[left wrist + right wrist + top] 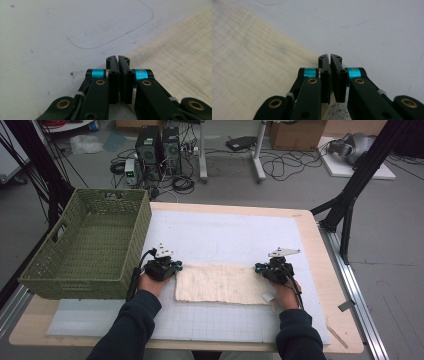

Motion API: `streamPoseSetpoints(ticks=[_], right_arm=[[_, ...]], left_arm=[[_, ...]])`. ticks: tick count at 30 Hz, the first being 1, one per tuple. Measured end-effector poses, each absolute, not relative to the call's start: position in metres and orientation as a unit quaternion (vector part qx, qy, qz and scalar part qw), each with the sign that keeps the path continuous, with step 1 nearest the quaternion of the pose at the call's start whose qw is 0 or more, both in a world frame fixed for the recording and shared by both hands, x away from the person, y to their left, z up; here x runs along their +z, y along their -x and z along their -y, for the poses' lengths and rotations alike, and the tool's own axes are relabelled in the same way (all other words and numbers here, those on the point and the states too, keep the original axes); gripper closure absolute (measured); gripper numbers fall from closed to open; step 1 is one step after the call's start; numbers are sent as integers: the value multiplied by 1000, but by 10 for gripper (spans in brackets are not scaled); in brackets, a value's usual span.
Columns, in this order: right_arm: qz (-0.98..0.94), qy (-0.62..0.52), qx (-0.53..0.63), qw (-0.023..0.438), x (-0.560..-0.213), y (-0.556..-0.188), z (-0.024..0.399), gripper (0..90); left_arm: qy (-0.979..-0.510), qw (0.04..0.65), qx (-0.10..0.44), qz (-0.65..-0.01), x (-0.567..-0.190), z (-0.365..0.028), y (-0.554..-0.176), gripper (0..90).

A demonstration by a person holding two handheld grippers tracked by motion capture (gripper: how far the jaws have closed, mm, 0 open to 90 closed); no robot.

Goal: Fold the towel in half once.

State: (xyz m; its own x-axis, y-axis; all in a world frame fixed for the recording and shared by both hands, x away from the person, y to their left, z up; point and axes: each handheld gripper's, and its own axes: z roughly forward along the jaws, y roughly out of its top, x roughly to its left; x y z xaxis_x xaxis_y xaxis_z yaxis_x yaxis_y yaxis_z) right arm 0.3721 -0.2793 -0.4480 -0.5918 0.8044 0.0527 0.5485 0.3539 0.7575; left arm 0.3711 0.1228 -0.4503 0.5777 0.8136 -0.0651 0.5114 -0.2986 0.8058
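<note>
A cream cloth (220, 284) lies flat as a wide rectangle on the white mat (225, 232). My left gripper (176, 265) sits at the cloth's far left corner and my right gripper (259, 267) at its far right corner. In the left gripper view the jaws of the left gripper (118, 58) are pressed together, their tips at the corner of the cloth (180, 50). The right gripper view shows the right gripper (330, 56) shut the same way at the edge of the cloth (249, 62). I see no fabric between either pair of pads.
A green woven basket (75, 282) stands empty at the table's left, close beside my left hand. The wooden table (320, 270) shows bare around the mat. Behind the table, cables and computer cases sit on the floor, and a black stand leg rises at the right.
</note>
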Motion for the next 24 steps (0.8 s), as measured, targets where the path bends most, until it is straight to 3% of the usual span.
streamPoseSetpoints(ticks=[3,8,12,14,18,24], right_arm=[[-793,-430,385,196,-444,-371,282,874],[-791,-419,370,248,-441,-372,273,873],[-800,-420,337,266,-446,-376,267,868],[-800,-425,331,266,-449,-377,268,817],[-776,-440,355,279,-442,-375,277,637],[-744,-450,405,282,-423,-361,292,529]], left_arm=[[-761,439,192,-437,-448,-128,-374,874],[-759,438,200,-438,-448,-127,-378,873],[-764,433,195,-437,-450,-120,-381,872],[-768,425,193,-438,-450,-119,-382,858],[-755,434,191,-452,-444,-125,-379,649],[-750,489,180,-407,-429,-133,-365,487]])
